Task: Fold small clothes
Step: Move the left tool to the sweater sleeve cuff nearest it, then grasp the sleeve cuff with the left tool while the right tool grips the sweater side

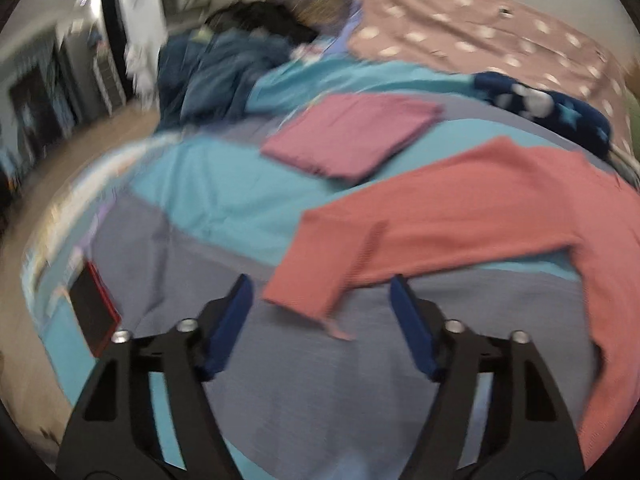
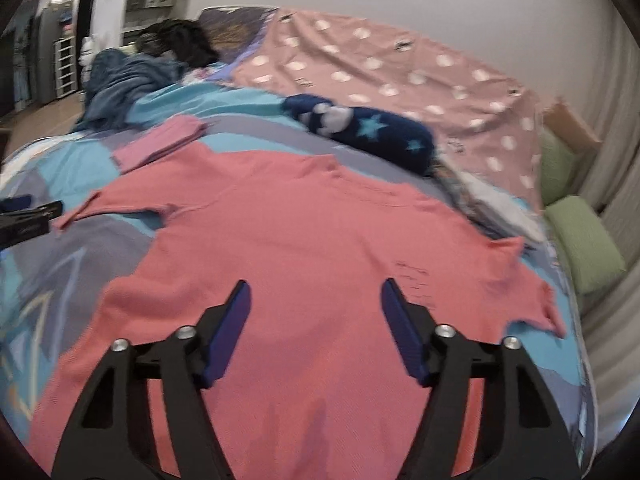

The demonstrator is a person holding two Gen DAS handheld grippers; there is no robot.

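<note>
Clothes on the bed number one spread out and one already folded: one coral-pink long-sleeved top (image 2: 288,232) lies flat on the blue and grey patterned bedcover (image 1: 208,196), its two sleeves stretched out to left and right; one folded pink garment (image 1: 352,136) sits just beyond it, toward the far left, close to the top but, in the left wrist view, apart from it; the two overlap in the right wrist view, so contact there cannot be told.

Two grippers are in use; the left gripper (image 1: 322,288) hovers over the bare cover near the left sleeve's cuff, its two blue pads (image 1: 236,308) apart with nothing between them; the right gripper (image 2: 314,292) hangs over the near body of the top, its two pads likewise apart and pressing on nothing; whether either tip touches cloth cannot be told.

Farther off lie one navy star-printed roll (image 2: 372,132), one pink spotted blanket (image 2: 400,76) at the far right, one heap of dark blue fabric (image 1: 216,68) at the far left, and two green cushions (image 2: 580,240) at the right edge; one red-edged dark tablet-like thing (image 1: 94,312) rests at the near left of the bed.
</note>
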